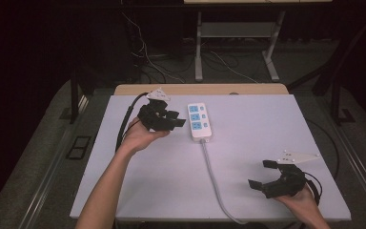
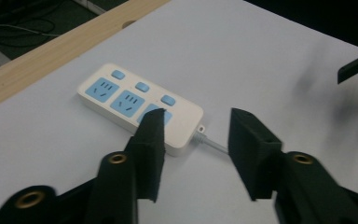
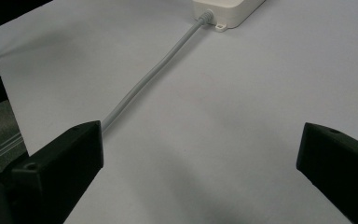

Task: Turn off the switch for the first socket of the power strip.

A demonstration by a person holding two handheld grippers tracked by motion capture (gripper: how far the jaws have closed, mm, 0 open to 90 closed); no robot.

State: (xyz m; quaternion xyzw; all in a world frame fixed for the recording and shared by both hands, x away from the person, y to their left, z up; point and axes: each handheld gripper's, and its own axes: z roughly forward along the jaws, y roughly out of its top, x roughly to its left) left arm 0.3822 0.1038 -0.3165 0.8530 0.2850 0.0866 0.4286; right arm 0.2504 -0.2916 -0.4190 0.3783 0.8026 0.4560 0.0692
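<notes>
Count first: 1 power strip (image 1: 200,121) w/ 3 blue sockets and 3 blue switches, 1 grey cord (image 1: 214,177), 2 grippers, 1 white table top (image 1: 267,138). Strip is lying flat in the far-centre part of the table, long axis running away from the person; cord is leaving its near end and trailing to the near table edge.

Left gripper (image 1: 178,119) is hovering just beside the strip's left side, jaws partway apart, nothing btwn them; in the left gripper view (image 2: 196,154) the strip (image 2: 140,105) is sitting just past the tips, untouched. Right gripper (image 1: 262,174) is resting near the table's near-right corner, well apart from the strip, jaws spread wide, gripping nothing; cord (image 3: 144,81) is running past its left jaw in the right gripper view.

Around: wooden strip (image 1: 200,89) along the far edge, loose cables (image 1: 147,57) and desk legs (image 1: 198,47) on the floor beyond. Nothing is blocking the way btwn either gripper and the strip.
</notes>
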